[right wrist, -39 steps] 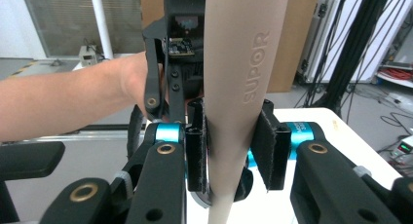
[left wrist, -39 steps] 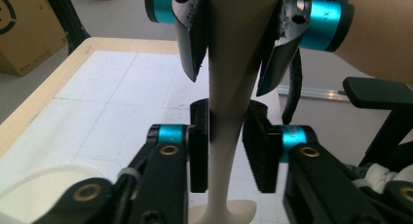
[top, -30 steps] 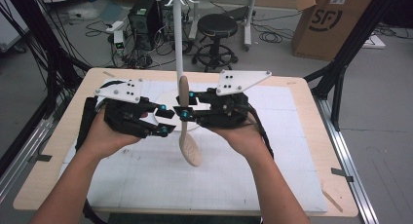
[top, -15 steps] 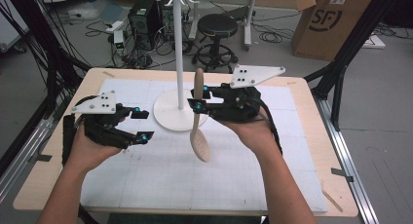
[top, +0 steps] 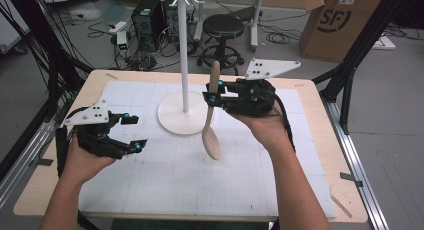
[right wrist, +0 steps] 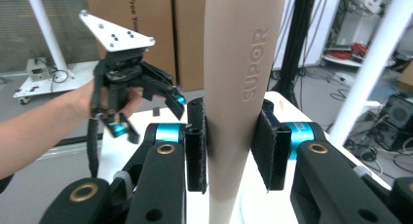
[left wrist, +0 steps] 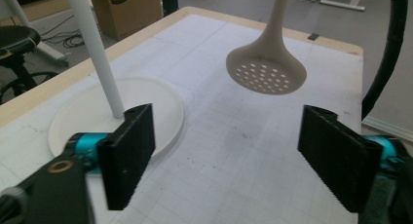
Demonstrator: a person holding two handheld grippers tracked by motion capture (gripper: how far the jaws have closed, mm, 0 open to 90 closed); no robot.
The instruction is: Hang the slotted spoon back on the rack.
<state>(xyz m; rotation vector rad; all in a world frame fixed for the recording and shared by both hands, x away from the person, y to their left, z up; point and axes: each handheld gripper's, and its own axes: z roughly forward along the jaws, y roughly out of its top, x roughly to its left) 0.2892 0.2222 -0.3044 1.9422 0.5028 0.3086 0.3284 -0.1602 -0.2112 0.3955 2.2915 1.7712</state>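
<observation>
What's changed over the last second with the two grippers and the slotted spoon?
The left gripper let go of the slotted spoon and drew away down-left; its jaws have just been opening, with nothing between them. The right gripper carried the spoon right and up, away from the person. Unchanged: the right jaws stay shut on the handle, bowl hanging down, and the white stand stays put.
</observation>
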